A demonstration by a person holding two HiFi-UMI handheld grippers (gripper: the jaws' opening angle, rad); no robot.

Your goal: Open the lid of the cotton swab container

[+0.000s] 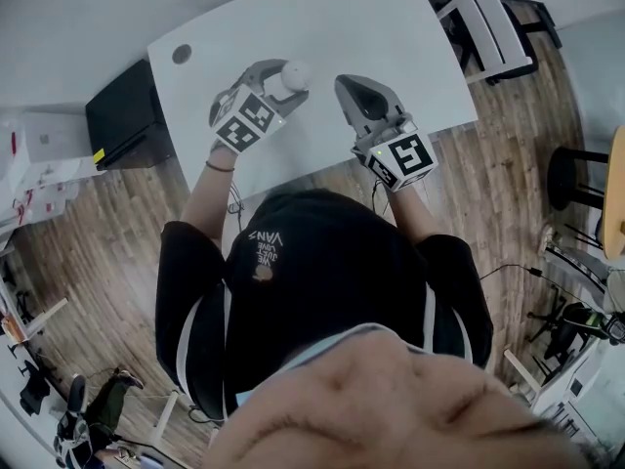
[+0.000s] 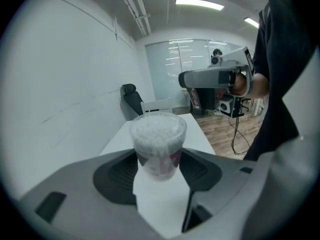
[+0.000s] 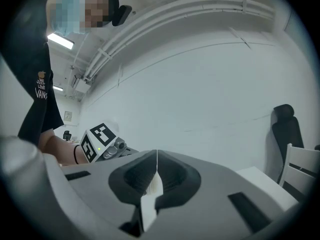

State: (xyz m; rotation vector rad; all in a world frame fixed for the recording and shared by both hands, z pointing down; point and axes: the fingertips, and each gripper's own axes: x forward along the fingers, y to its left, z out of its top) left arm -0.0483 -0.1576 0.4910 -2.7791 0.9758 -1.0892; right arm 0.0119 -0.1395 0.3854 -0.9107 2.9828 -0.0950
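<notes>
The cotton swab container (image 2: 158, 141) is a small clear round tub, upright and packed full with white swab tips that crowd right up to its top. Whether its lid is on cannot be told from here. The left tool (image 2: 159, 156) is clamped on the lower part of the tub, one dark ribbed pad pressed to each side, and holds it over the white table (image 2: 197, 134). In the head view the tub (image 1: 296, 74) shows as a white round top at the tip of the left tool (image 1: 283, 78). The right tool (image 1: 350, 86) is just beside it, apart from the tub. Its jaws are pressed together with nothing between them (image 3: 156, 166). A black chair (image 2: 131, 98) stands at the table's far end.
</notes>
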